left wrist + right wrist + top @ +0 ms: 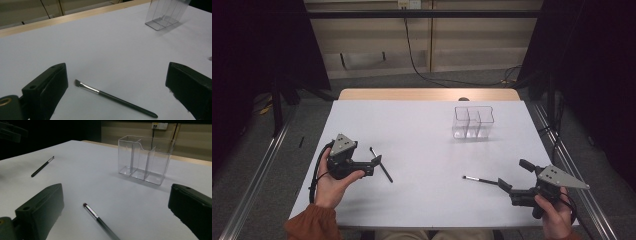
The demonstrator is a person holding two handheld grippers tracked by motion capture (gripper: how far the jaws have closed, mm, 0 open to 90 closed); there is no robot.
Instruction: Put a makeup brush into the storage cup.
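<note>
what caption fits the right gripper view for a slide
Open right gripper approaches a makeup brush lying before a clear organizer.

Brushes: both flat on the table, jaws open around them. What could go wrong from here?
1. The left brush and right brush are thin and lie flat, so the left gripper or right gripper may scrape the table or flick them away.
2. The clear organizer looks light and stands loose; a brush pushed against a divider could tip it.
</note>
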